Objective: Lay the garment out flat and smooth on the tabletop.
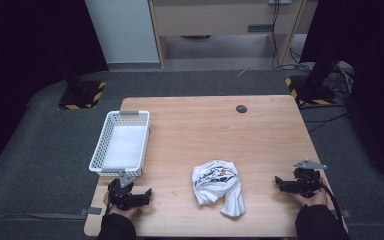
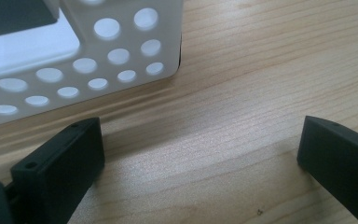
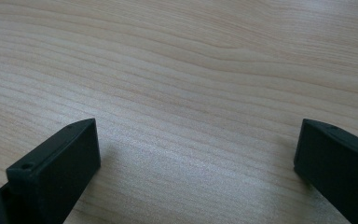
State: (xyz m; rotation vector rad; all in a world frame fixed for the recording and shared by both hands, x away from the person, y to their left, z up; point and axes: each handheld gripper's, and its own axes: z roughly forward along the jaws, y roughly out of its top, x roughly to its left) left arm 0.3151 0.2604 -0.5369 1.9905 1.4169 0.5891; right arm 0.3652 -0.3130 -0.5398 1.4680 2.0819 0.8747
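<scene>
A crumpled white cloth point(image 1: 218, 186) with a printed pattern lies on the wooden table point(image 1: 215, 130) near its front edge. My left gripper point(image 1: 147, 194) rests low at the front left, just in front of the white basket point(image 1: 121, 143). Its jaws stand wide apart over bare wood point(image 2: 200, 140), with the basket's perforated corner point(image 2: 121, 56) close ahead. To the right of the cloth my right gripper point(image 1: 278, 181) sits by the table's right edge, pointing left. Its jaws are also spread wide over bare wood point(image 3: 196, 135), holding nothing.
The basket's inside looks empty. A small dark round cap point(image 1: 241, 108) sits in the tabletop at the back. Black stands with striped bases point(image 1: 82, 95) flank the table on the grey floor.
</scene>
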